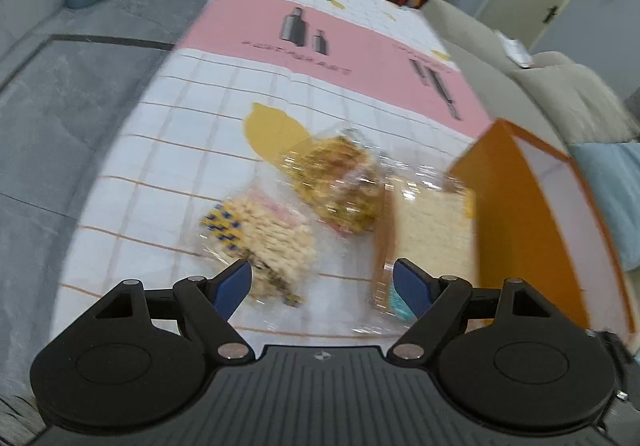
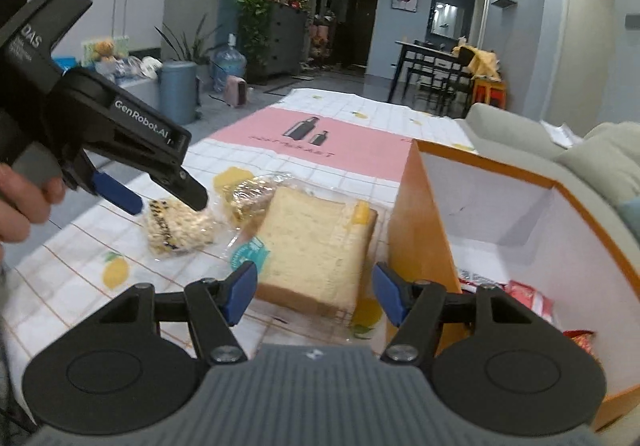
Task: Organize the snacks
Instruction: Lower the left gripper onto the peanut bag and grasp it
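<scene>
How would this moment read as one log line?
left fingers: open, over wrapped puffed-rice cake | right fingers: open, facing wrapped bread slice | orange box: beside

A long low table (image 2: 60,286) carries everything, covered by a white cloth with a thin orange grid, printed yellow lemons and a broad pink band bearing dark bottle pictures (image 1: 304,30). Directly on the cloth lie three clear-wrapped snacks close together: a pale puffed-rice cake with a blue and yellow label (image 2: 176,226), a golden-brown crumbly cake behind it (image 2: 248,196), and a thick square slice of white bread with a teal sticker (image 2: 316,246). Just beside the bread stands an open orange cardboard box with a white inside (image 2: 416,230), holding red packets (image 2: 528,296).
</scene>
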Action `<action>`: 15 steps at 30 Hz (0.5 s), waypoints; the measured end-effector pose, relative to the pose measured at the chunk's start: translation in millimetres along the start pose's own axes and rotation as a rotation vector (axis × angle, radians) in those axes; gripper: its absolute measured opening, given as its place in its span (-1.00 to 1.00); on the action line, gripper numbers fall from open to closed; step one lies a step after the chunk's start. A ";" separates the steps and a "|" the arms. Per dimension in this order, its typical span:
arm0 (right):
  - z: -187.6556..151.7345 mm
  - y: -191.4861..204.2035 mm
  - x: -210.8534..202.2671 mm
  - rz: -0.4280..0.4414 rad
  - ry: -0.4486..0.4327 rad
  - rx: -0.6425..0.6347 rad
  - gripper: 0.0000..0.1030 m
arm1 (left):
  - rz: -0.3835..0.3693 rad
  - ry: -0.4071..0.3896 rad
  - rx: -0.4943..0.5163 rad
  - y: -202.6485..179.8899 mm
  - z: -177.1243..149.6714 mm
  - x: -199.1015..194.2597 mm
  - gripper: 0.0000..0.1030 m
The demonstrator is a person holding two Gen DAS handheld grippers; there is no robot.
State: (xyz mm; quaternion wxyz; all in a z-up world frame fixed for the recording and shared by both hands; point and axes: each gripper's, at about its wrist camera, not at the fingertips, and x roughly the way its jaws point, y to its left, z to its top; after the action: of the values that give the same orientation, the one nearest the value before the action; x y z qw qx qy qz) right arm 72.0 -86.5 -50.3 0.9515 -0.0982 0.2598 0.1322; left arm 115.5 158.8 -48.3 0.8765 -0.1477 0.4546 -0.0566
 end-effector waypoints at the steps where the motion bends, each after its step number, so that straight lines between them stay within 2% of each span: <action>1: 0.1 3.7 1.6 -0.020 0.012 -0.016 0.22 | 0.043 -0.012 0.017 -0.6 0.7 2.5 0.81; 3: 0.8 10.0 6.2 -0.069 0.041 -0.048 0.25 | 0.140 -0.039 0.104 -5.9 1.1 7.5 0.78; 5: -0.9 14.1 4.3 -0.076 0.035 -0.074 0.22 | 0.187 -0.051 0.217 -12.6 0.1 10.7 0.78; 7: -1.2 18.4 5.8 -0.051 0.041 -0.103 0.22 | 0.184 -0.049 0.320 -17.7 -1.4 13.9 0.78; 9: -2.9 25.1 4.2 -0.046 0.043 -0.136 0.22 | 0.202 -0.054 0.376 -20.7 -2.0 17.5 0.79; 11: -4.3 30.5 2.5 -0.037 0.034 -0.166 0.23 | 0.235 -0.020 0.411 -21.4 -0.8 25.8 0.79; 14: -5.6 38.9 1.7 -0.033 0.034 -0.225 0.23 | 0.209 0.010 0.472 -20.5 0.9 38.0 0.79; 15: -6.2 41.2 1.9 -0.044 0.039 -0.243 0.23 | 0.218 0.011 0.487 -20.1 1.1 41.8 0.86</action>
State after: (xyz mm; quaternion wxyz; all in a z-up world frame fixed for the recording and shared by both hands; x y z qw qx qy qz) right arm 58.2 -48.7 -61.4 0.9300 -0.2211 0.2584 0.1398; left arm 141.4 130.1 -74.1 0.8847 0.1177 0.4456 -0.0703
